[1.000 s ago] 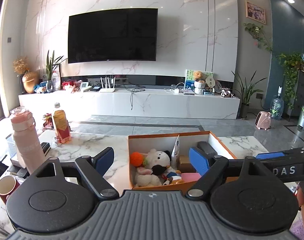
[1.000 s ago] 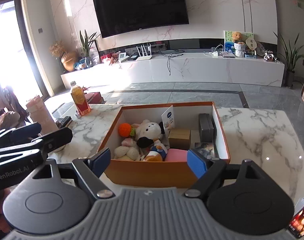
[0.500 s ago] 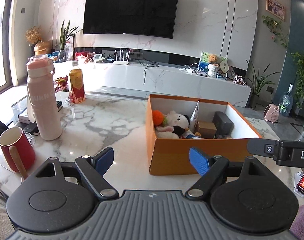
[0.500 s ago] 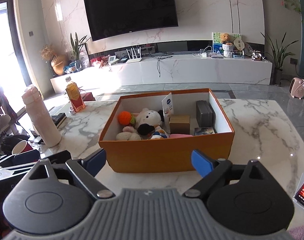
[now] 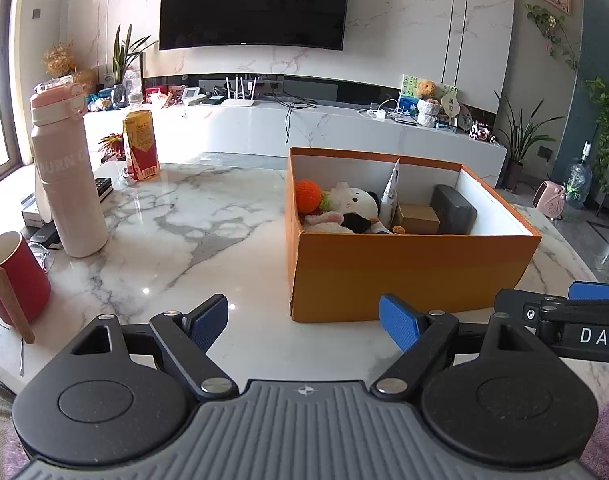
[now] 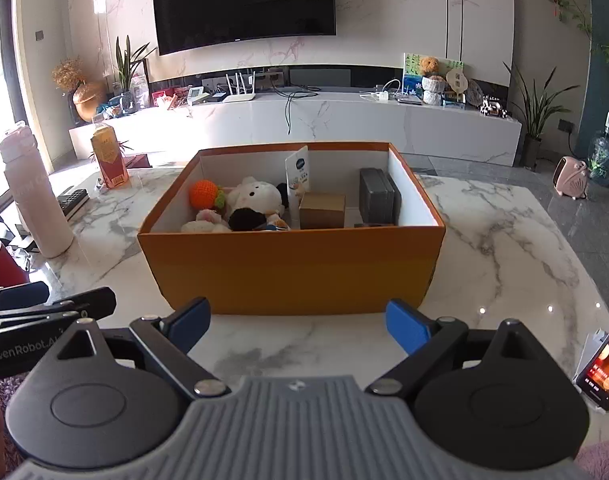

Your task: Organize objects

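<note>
An orange cardboard box (image 6: 296, 268) stands on the marble table (image 6: 504, 248). Inside it lie an orange knitted ball (image 6: 203, 195), a white plush toy (image 6: 256, 198), a white card (image 6: 298, 174), a small brown carton (image 6: 322, 210) and a grey case (image 6: 376, 200). My right gripper (image 6: 298, 318) hangs open just in front of the box's near wall, nothing between its blue pads. My left gripper (image 5: 304, 316) is open too, low over the table at the box's (image 5: 408, 276) front left corner, holding nothing. Each gripper shows at the edge of the other's view.
A tall pink bottle (image 5: 64, 176), a red mug (image 5: 12, 276) with a wooden handle, a yellow-red drink bottle (image 5: 140, 146) and a black remote (image 5: 102, 188) stand on the left of the table. A lit phone (image 6: 602, 368) leans at the right edge.
Both grippers have sunk toward the table, so the box is now seen lower, with its front wall facing me. The right jaws stand slightly wider.
</note>
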`<state>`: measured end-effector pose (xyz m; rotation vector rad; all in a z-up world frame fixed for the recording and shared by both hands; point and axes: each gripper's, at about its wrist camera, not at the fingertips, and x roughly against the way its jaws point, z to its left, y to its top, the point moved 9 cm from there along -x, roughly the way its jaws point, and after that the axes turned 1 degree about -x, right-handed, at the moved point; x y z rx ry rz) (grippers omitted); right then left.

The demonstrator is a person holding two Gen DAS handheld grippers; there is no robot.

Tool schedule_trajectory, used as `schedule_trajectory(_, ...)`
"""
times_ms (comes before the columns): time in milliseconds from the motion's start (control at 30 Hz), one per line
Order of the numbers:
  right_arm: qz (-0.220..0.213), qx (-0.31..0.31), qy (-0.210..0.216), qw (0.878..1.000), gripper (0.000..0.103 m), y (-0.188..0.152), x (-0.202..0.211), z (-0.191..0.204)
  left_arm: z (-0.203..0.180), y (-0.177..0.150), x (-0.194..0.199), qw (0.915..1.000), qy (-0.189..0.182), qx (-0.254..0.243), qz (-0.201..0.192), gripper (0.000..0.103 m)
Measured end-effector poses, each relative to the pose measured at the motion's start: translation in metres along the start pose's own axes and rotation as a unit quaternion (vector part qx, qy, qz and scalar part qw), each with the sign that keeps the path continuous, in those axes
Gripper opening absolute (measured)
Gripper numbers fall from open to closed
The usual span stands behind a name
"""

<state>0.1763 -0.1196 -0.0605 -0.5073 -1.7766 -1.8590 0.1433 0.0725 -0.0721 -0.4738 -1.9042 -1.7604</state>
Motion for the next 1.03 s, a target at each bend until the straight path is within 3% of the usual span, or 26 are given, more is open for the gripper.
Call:
schedule_trajectory(433,-0.006,-0.032,-0.002,0.999,0.095,-0.006,-0.007,-0.031,-0.030,0.004,-0.006,0.9991,0.010,-0.039,0.009,0.098)
schedule_trajectory(1033,-0.020,-0.045,0.009,0.999,0.095,-0.005,0.008,-0.041,-0.046,0.009,0.004,0.9979,0.015,-0.063,0.002,0.098)
